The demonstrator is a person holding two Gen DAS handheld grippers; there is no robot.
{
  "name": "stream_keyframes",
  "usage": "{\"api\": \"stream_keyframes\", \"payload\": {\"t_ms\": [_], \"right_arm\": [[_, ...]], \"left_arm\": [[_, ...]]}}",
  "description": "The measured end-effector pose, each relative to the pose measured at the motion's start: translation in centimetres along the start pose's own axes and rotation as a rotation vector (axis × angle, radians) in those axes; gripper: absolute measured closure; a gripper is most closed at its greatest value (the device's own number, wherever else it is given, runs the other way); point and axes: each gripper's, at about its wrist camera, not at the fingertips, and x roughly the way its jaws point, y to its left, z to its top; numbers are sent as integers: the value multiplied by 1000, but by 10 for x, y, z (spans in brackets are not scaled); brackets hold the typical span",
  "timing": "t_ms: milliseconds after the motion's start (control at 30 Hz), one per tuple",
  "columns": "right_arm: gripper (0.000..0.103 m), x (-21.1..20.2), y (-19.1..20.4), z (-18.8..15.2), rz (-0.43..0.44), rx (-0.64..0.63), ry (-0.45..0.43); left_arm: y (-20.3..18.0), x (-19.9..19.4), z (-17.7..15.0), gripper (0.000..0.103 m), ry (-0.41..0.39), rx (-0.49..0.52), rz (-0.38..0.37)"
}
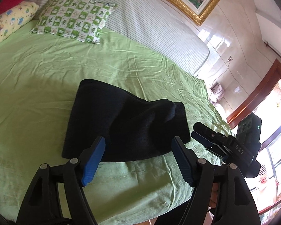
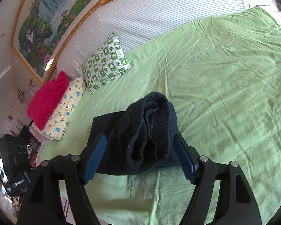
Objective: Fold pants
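The left gripper (image 1: pixel 138 161), a black two-finger claw with blue ribbed pads, stands with its jaws spread wide and nothing between them; it hovers over the near edge of the bed. Directly ahead of its fingertips lies the folded dark navy knit pants (image 1: pixel 125 123), flat on the wrinkled light green bed sheet (image 1: pixel 46 71), with the near hem just beyond the pads. The right gripper (image 1: pixel 202 140) appears at the right of the left wrist view, just beside the right corner of the pants; there its blue pads lie close together. In the right wrist view the right gripper (image 2: pixel 140 157) shows jaws spread, with a raised, bunched roll of the pants (image 2: pixel 149 131) lying between and just ahead of the pads; contact cannot be confirmed. Further out, a green-and-white patterned pillow (image 2: pixel 106 63) rests against the striped white bolster (image 2: pixel 159 13) at the head of the bed.
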Motion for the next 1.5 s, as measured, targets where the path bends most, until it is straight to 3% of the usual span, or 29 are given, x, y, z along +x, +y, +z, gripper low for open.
{"api": "stream_keyframes", "payload": {"t_ms": [333, 500, 733, 800, 867, 1233, 1500], "right_arm": [[27, 10, 9, -3, -51, -21, 31], [27, 11, 7, -8, -72, -36, 27], [27, 10, 3, -13, -35, -12, 44], [22, 9, 2, -11, -20, -18, 45], [18, 9, 1, -10, -14, -19, 47], [18, 29, -29, -7, 14, 37, 98], [18, 45, -44, -1, 71, 67, 137]], "left_arm": [[36, -7, -3, 29, 1, -77, -16], [46, -15, -8, 28, 0, -85, 18], [41, -18, -1, 23, -15, -55, 37], [40, -17, 1, 23, -12, -39, 42], [40, -12, 3, 23, -1, -29, 51], [61, 42, 25, 22, 104, -41, 87], [72, 74, 36, 22, 137, -50, 119]]}}
